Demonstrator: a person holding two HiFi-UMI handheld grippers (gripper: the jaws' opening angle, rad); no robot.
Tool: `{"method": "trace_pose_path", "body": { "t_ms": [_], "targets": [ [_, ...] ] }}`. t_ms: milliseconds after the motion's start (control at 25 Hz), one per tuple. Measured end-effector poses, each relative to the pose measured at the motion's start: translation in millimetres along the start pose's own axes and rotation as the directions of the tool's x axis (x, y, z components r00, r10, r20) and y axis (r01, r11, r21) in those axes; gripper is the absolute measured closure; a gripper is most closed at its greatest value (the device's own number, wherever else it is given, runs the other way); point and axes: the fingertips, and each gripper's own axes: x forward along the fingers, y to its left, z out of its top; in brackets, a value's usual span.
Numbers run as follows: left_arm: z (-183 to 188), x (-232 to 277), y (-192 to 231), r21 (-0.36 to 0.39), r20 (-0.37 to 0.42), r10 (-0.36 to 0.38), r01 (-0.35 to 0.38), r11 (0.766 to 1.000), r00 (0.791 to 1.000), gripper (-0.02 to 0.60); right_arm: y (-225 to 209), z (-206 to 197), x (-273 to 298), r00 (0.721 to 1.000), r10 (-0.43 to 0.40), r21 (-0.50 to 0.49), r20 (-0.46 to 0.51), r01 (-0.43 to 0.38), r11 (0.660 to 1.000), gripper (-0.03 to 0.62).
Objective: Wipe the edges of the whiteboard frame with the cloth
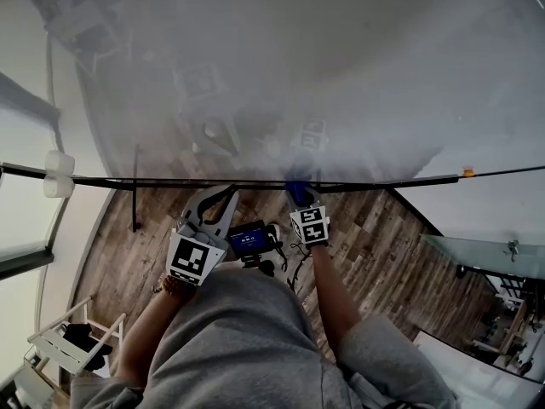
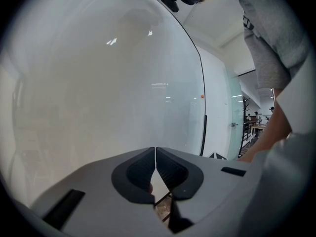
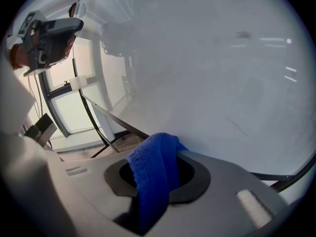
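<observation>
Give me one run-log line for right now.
left tool: shut, empty | right tool: shut on blue cloth | position: at whiteboard frame bottom edge

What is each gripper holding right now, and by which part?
The right gripper clamps the blue cloth by a bunched fold that pokes out past the jaws. The left gripper holds nothing; its jaws are shut.

a brown wood-plank floor (image 1: 375, 245) lies underfoot, and on it stand a thin black leg (image 1: 134, 196) of the whiteboard (image 1: 298, 58) at the left and, by the lower left corner, a white slatted rack (image 1: 64, 343) with something dark on it.
</observation>
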Motion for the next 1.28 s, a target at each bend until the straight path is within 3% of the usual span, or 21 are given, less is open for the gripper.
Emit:
{"method": "trace_pose_path", "body": {
  "t_ms": [1280],
  "targets": [
    [-16.3, -58.4, 68.9, -0.052, 0.024, 0.092, -0.091, 0.995, 0.995, 0.566, 68.9, 28.0, 31.0, 0.999, 0.046, 0.012, -0.011, -0.046, 0.999, 0.485]
  ]
}}
